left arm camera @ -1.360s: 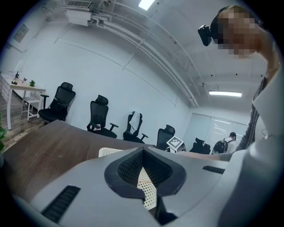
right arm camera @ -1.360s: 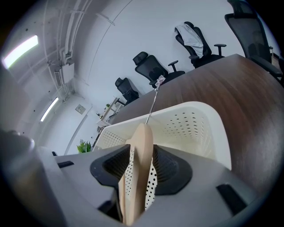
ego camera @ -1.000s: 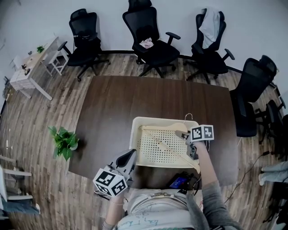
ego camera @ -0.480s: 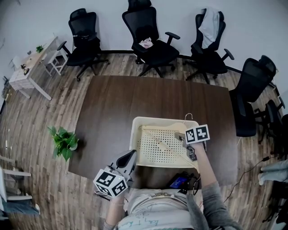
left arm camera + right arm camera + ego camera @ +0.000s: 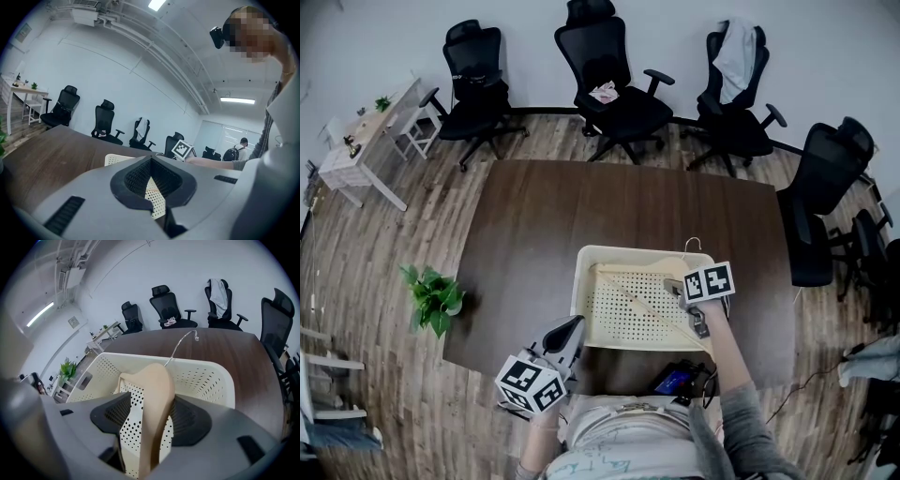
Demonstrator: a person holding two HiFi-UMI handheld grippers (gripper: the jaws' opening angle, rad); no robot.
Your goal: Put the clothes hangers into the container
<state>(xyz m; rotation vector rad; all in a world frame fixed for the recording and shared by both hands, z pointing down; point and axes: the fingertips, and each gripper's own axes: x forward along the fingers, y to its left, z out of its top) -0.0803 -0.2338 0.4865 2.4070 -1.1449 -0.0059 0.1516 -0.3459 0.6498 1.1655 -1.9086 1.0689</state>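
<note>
I am holding the pale beige wooden clothes hanger (image 5: 637,300) with the right gripper (image 5: 155,408), its jaws clamping the hanger's broad shoulder. The hanger is sitting tilted inside the cream perforated plastic basket (image 5: 578,291) on the dark brown wooden table (image 5: 581,206), with its wire hook (image 5: 180,345) poking above the far rim. The left gripper (image 5: 565,337) is hovering at the table's near edge, jaws together and empty.

Even cool light from ceiling strips (image 5: 237,100), soft shadows, strong fisheye bending, dark corners.
</note>
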